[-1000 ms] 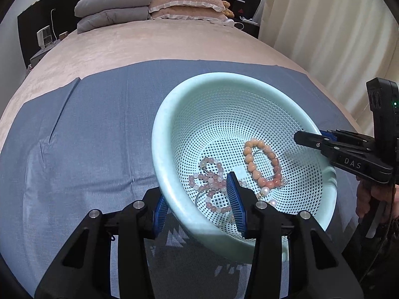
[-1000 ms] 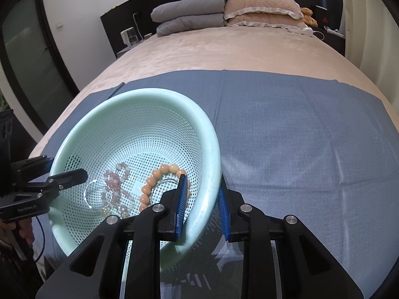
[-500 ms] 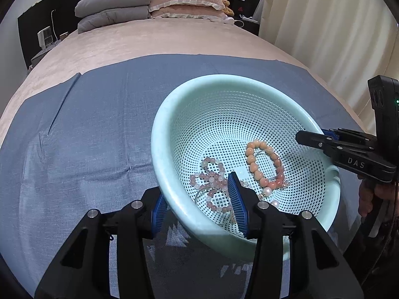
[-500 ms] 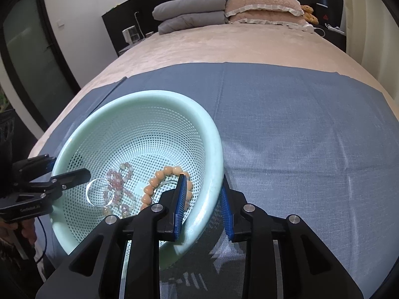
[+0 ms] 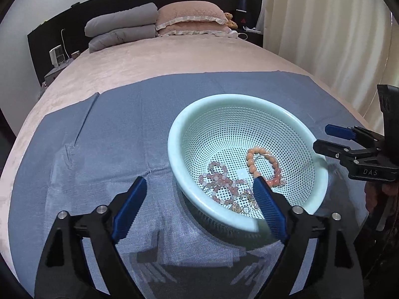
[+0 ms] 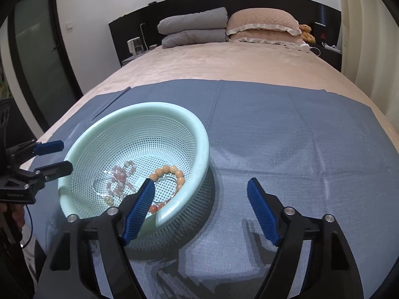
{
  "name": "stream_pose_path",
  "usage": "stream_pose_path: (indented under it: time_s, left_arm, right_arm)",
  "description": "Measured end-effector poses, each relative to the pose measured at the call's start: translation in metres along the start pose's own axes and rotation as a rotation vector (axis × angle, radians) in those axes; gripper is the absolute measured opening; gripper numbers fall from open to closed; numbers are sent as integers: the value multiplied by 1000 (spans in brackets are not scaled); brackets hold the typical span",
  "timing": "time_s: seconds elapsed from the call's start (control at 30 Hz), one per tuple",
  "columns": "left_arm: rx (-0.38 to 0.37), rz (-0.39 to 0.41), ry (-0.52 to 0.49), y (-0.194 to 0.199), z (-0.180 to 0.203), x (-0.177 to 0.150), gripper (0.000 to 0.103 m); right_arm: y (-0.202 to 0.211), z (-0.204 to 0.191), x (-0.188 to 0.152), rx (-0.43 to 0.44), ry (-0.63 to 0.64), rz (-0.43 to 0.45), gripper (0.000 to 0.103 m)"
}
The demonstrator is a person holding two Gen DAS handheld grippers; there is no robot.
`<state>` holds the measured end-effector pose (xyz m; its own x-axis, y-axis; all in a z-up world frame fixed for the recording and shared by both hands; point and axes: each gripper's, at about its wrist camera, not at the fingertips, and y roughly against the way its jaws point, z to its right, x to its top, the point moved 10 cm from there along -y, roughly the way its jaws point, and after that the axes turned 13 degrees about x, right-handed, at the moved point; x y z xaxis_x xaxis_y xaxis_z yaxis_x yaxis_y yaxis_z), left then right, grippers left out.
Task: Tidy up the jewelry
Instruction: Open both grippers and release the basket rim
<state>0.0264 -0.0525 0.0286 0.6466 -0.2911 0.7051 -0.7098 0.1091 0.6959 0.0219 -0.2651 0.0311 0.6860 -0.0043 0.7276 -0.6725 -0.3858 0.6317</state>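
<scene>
On the blue cloth [image 5: 104, 137], basket [image 5: 321, 174] upright; both hand-held grippers just spread, gripping nothing.

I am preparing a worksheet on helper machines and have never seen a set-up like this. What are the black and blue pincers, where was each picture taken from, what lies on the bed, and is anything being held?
There is no robot arm here. A person holds a two-finger gripper in each hand, and each gripper carries a wide-angle camera looking forward along its own fingers. One picture is taken from the left gripper, with the right gripper showing at its right edge. The other picture is taken from the right gripper.

A blue cloth is spread on the bed, and on it stands a pale green perforated basket. Inside it lie an orange bead bracelet, a pink bead bracelet and some small pieces I cannot identify.

Nothing is held. Both grippers' jaws have just been opening and now stand apart astride the basket's rim, not touching it.
</scene>
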Motion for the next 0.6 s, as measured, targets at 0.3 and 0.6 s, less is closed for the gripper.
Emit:
stream_pose_path:
  time_s: [0.3, 0.6]
  left_arm:
    - [55, 55, -10, 31, 7, -5, 97]
    - [49, 71, -17, 48, 31, -30, 97]
  right_arm:
    - [32, 0, -9, -31, -9, 46, 88]
    - [50, -16, -37, -127, 57, 33, 88]
